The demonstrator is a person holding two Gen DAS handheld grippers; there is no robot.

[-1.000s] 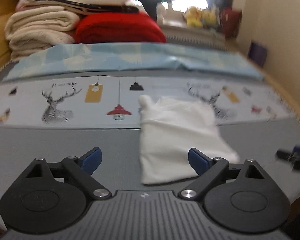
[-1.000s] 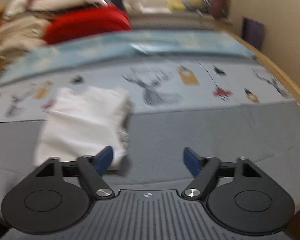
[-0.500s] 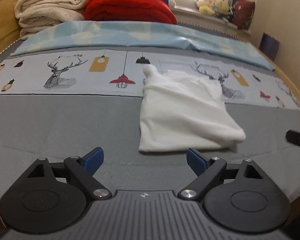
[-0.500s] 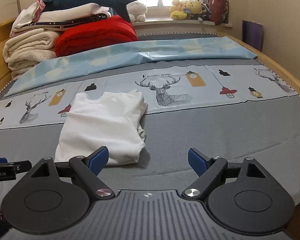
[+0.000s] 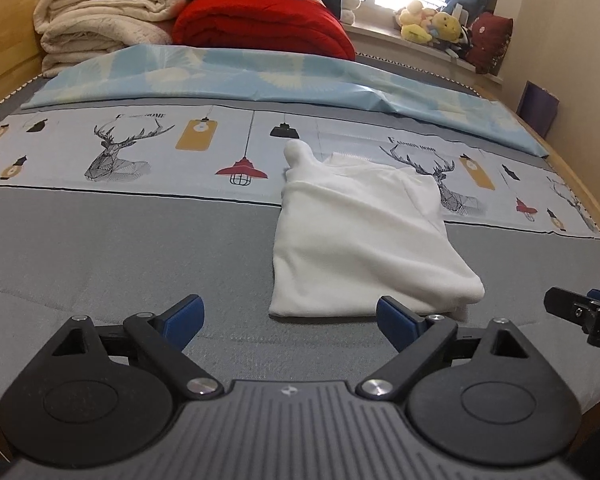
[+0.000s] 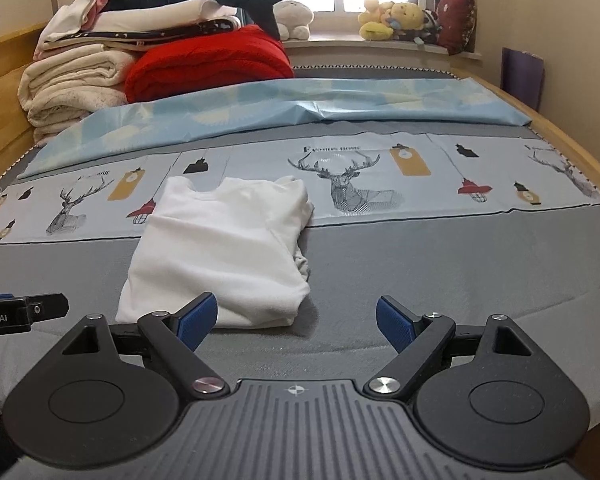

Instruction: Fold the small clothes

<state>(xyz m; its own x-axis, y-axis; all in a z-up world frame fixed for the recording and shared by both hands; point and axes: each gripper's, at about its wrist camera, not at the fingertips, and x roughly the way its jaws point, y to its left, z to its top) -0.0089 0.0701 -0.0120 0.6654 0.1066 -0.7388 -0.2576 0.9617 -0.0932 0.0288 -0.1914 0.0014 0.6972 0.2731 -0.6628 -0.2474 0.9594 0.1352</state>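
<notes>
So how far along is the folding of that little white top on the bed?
It looks mostly done: the small white cotton garment lies folded into a compact bundle on the grey bedspread. Nothing is in hand; the left claw and right claw both stand open and empty. Possibly left: tidying the loose edge on its right side.

Soft matt white cloth garment [image 5: 364, 240] lies on a grey woven-cloth bed cover [image 5: 120, 248] with wooden frame [image 6: 572, 148].
</notes>
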